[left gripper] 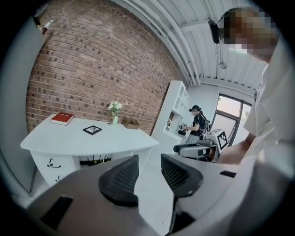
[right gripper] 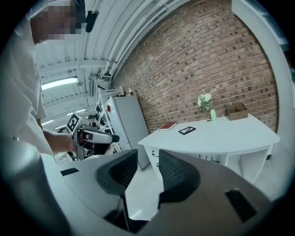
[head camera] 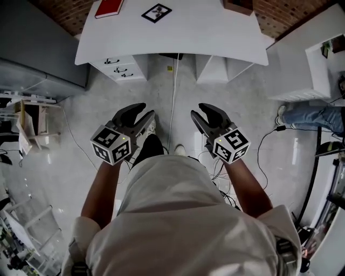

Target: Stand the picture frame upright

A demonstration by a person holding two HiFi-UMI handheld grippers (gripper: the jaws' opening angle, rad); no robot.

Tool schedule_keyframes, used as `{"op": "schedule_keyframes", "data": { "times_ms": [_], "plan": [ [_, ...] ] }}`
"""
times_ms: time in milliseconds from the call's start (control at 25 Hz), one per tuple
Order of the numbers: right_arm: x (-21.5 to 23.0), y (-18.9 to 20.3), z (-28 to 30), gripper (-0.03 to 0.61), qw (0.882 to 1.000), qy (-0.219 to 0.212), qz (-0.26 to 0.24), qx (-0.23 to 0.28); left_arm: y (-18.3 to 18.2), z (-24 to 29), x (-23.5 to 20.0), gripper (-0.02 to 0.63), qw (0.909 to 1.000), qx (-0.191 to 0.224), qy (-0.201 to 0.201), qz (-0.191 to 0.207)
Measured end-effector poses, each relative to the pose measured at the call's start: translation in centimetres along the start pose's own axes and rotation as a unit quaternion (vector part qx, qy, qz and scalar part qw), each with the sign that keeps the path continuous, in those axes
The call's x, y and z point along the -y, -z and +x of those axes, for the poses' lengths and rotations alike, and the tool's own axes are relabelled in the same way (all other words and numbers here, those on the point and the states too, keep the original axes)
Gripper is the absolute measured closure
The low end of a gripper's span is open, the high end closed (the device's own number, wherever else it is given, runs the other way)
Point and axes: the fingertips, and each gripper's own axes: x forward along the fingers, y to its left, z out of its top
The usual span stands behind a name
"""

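Note:
The black picture frame (head camera: 157, 12) lies flat on the white table (head camera: 205, 32), far ahead of me. It also shows in the left gripper view (left gripper: 92, 130) and in the right gripper view (right gripper: 187, 130). My left gripper (head camera: 141, 114) is held in front of my body over the floor, well short of the table, its jaws open and empty (left gripper: 148, 161). My right gripper (head camera: 200, 114) hangs level beside it, also open with nothing between its fingers (right gripper: 147, 154).
A red book (head camera: 109, 7) lies left of the frame, with a brown box (head camera: 238, 5) and a flower vase (left gripper: 114, 110) to its right. Drawers (head camera: 121, 67) sit under the table. A cable (head camera: 173, 91) runs across the floor. Another person (left gripper: 199, 122) stands by white shelves (head camera: 323, 59).

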Motion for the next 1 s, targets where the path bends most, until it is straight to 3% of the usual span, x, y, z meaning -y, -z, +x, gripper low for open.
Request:
{"op": "schedule_keyframes", "data": {
  "times_ms": [600,1000],
  "plan": [
    [3.7,-6.5,17.3,0.454,0.994,0.096,0.040,-0.022,-7.7,1.6,-19.1,0.459,0.9959,-0.019,0.086,0.020],
    [7.9,-8.4,22.1,0.456,0.991,0.120,0.052,-0.039,-10.7,5.5,-24.4,0.477,0.9953,-0.016,0.094,0.018]
  ]
}}
